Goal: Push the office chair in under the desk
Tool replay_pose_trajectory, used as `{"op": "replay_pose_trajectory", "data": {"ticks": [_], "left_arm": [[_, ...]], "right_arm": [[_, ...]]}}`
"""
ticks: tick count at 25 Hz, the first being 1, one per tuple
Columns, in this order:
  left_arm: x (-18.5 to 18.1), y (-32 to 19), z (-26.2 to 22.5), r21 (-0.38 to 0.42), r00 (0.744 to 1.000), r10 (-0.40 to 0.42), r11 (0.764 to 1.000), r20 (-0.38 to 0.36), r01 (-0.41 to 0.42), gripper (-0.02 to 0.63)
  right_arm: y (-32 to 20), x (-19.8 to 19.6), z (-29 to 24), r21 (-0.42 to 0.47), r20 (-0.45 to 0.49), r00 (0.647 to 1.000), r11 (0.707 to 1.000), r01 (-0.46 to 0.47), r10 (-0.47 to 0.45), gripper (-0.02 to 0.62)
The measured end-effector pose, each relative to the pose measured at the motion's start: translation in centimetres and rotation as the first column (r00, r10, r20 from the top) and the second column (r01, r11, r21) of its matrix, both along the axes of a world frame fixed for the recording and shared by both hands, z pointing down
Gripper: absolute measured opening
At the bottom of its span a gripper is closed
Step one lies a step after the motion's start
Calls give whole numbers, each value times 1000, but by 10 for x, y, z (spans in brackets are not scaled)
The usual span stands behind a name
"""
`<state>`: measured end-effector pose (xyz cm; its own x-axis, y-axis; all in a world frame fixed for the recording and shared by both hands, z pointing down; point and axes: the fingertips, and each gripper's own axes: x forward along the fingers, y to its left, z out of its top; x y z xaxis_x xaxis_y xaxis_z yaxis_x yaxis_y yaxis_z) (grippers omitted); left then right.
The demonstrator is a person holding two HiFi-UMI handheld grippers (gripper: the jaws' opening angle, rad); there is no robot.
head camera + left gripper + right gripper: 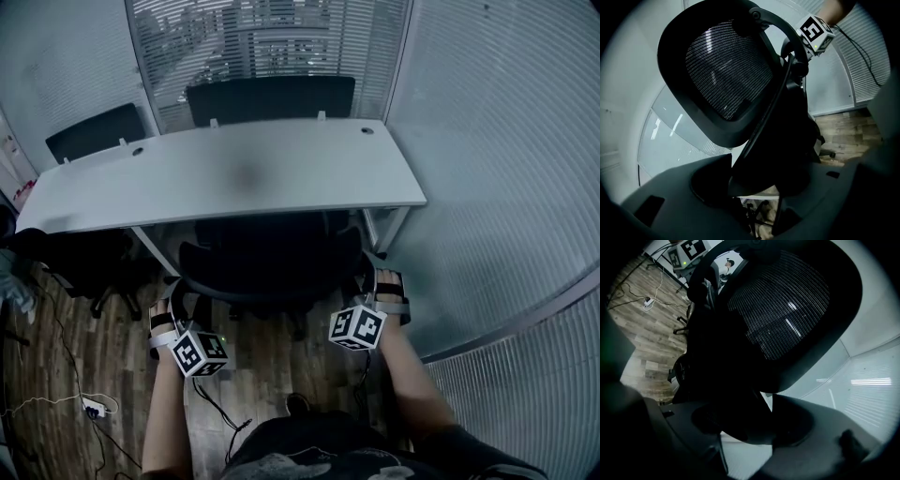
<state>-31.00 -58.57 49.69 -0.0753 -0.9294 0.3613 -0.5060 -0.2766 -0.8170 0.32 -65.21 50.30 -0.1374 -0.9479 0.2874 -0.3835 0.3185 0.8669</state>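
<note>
Left gripper (165, 309) and right gripper (386, 283), lower middle, clamp opposite sides of the black mesh office chair (267, 258), probably so it rolls in straight.

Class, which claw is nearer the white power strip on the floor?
Left. The left claw, holding the office chair, has the power strip off to its left; the right claw holds the chair's other side, farther away.

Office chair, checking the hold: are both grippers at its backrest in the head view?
Yes, on the office chair the left gripper and right gripper sit at opposite backrest edges.
</note>
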Motion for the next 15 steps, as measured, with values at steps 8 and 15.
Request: {"op": "replay_pose_trajectory", "data": {"ticks": [8, 15], "left_arm": [[4, -28, -3, -14, 1000, -20, 1000, 0, 20, 249], [4, -57, 1, -9, 1000, -11, 1000, 4, 11, 249]], "right_arm": [[-31, 3, -3, 12, 6, 1000, 1000, 10, -10, 284], [-62, 3, 1, 12, 4, 1000, 1000, 9, -9, 284]]}}
